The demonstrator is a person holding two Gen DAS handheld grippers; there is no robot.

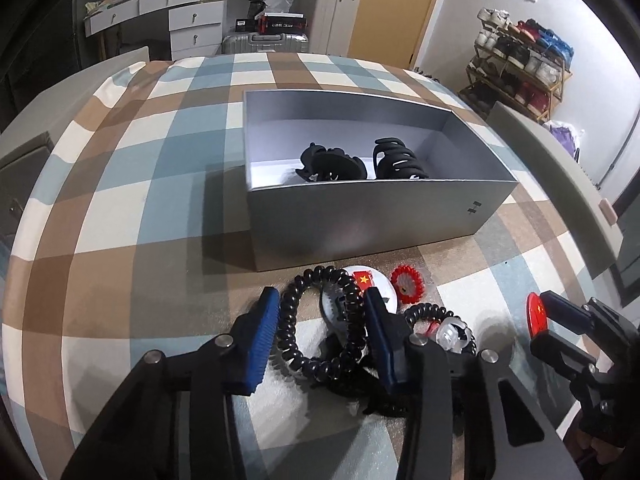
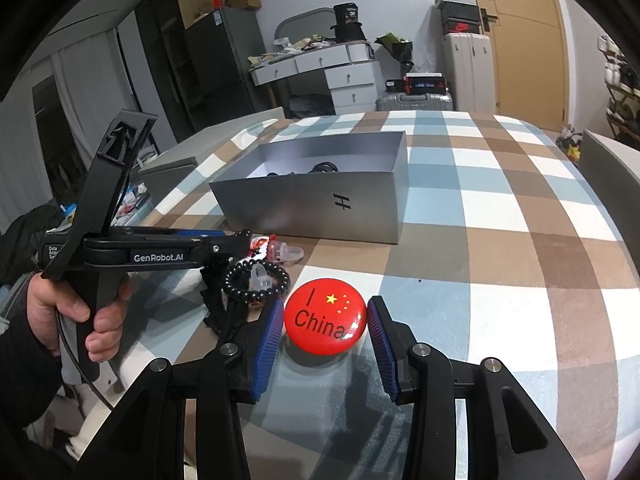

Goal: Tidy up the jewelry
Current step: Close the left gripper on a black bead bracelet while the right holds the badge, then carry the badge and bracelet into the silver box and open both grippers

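Right hand-held gripper [image 2: 326, 326] astride glossy round badge [image 2: 325, 316]

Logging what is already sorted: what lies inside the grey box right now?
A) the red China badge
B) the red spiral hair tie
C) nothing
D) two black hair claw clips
D: two black hair claw clips lie on the white floor of the grey box; the red badge sits outside it on the cloth.

Both wrist cameras sit low, close, facing the shared grey box [image 1: 360, 208].
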